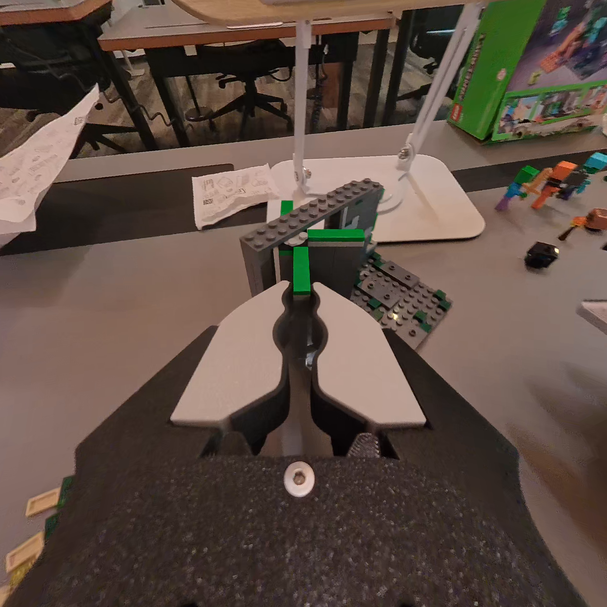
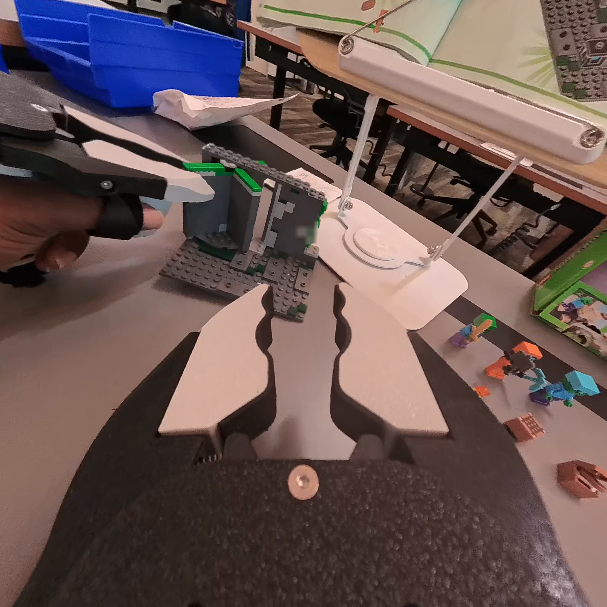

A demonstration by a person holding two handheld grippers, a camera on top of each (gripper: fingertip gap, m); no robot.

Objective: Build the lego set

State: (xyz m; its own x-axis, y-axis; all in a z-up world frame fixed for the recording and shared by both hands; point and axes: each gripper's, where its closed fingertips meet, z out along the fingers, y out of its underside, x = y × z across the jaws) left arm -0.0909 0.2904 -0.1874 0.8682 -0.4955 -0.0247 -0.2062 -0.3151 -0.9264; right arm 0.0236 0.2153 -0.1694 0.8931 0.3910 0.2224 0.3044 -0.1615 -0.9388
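The lego build stands on a dark grey studded baseplate (image 1: 404,305) (image 2: 203,272), with grey walls and a long grey studded plate (image 1: 312,213) across the top. My left gripper (image 1: 301,285) is shut on the near end of an upright grey panel topped with a green tile (image 1: 301,269). The panel is part of the build. The right wrist view shows the left gripper (image 2: 197,187) coming in from the left at the panel's top (image 2: 200,167). My right gripper (image 2: 302,289) is open and empty, just above the baseplate's near edge.
A white stand base (image 1: 427,197) (image 2: 394,272) sits behind the build. To the right are a green set box (image 1: 525,65), built figures (image 2: 525,368) and brown pieces (image 2: 581,483). Blue bins (image 2: 147,62) and paper bags (image 1: 230,193) lie on the left. Tan tiles (image 1: 42,505) lie near me. The left gripper's tips are roughly 15 cm from the right gripper's. From either gripper's tips it is about 20 cm to the white stand base (image 2: 394,272). It is also in sight in the left wrist view (image 1: 407,197).
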